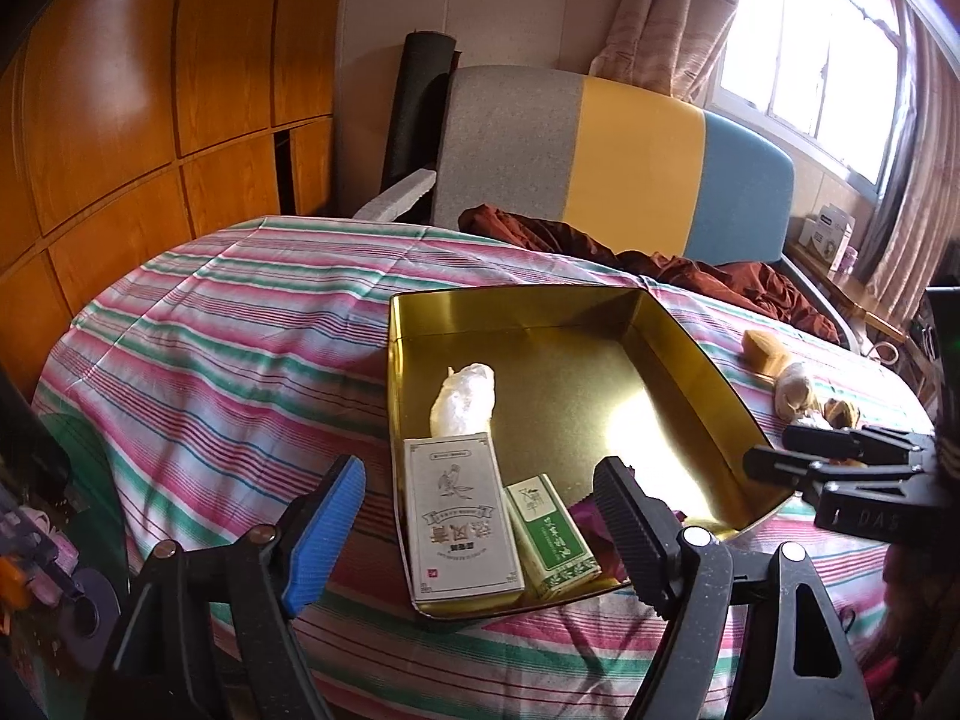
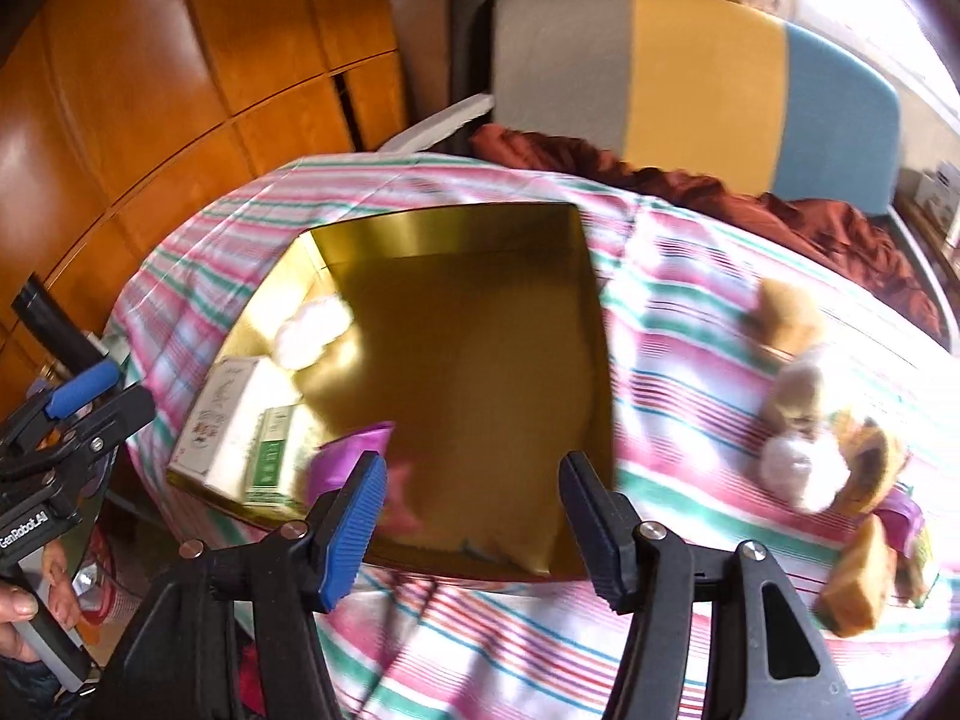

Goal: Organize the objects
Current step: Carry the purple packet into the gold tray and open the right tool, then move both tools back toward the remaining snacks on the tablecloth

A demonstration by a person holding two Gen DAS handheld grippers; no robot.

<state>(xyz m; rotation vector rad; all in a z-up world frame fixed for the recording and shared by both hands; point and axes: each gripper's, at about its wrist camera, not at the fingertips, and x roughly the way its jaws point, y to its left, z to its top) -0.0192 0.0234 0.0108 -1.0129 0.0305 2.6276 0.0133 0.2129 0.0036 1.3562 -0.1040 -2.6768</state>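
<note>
**Both grippers empty over the gold tin, next pickup pending**

My right gripper (image 2: 471, 516) sits low centre in the right wrist view, jaws parted at a middling gap, nothing between the pads. It hangs over the near rim of the gold tin (image 2: 456, 240). A purple packet (image 2: 351, 450) lies in the tin just past the blue left pad; I read that as freshly dropped off, but that's a guess.

My left gripper (image 1: 480, 525) is bottom centre in the left wrist view, jaws wide, holding nothing. The near edge of the tin shows between its pads, not touched as far as I can tell.

Step in hand, my judgement: between placements. Next move calls for swinging the right gripper toward the loose pile at right of frame, opening enough to span one item, then closing on it.

Tin contents, left wrist view: grey-white box (image 1: 459, 516) flat in the near left corner, green box (image 1: 552, 540) touching its right side, crumpled white bag (image 1: 465, 399) just behind the grey box against the left wall. Rest of the floor bare, with glare.

Still out on the striped sheet (image 2: 690, 360), right of the tin: a tan lump (image 2: 786, 306), a white fluffy ball (image 2: 801, 471), a brown block (image 2: 855, 585), and more bits I can't identify through the blur.
</note>
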